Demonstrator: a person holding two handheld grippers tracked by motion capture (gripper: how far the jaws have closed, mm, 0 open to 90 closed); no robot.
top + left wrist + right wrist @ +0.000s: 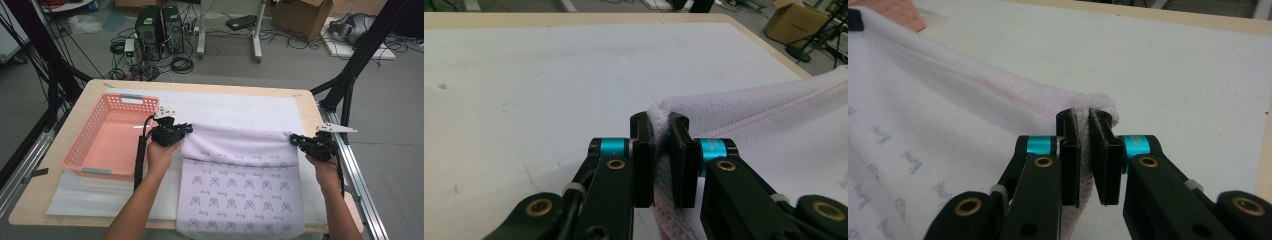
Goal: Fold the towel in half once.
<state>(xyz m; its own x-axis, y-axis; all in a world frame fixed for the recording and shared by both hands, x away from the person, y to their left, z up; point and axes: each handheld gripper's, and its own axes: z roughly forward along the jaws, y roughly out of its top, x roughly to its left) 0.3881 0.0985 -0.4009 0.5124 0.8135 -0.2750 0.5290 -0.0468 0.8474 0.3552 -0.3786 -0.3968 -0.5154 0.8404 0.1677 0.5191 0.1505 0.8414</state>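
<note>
1. Towel (242,190): pale lilac, printed with rows of small blue motifs, pink stitching along the hem; far edge lifted, near edge overhanging the table (305,100) at 6 o'clock.
2. Left gripper (186,129): clamped on the 9 o'clock corner.
3. Right gripper (294,140): clamped on the 3 o'clock corner.
4. Pink basket (107,135): at 9 o'clock of the towel.

- Left gripper (659,125): two flat black jaws, teal collars, brass-coloured screws in black links, white cable tie at seven o'clock.
- Right gripper (1084,120): same build, grey three-cornered plate on top.
- Black cable along the bare left forearm; no sleeves.
</note>
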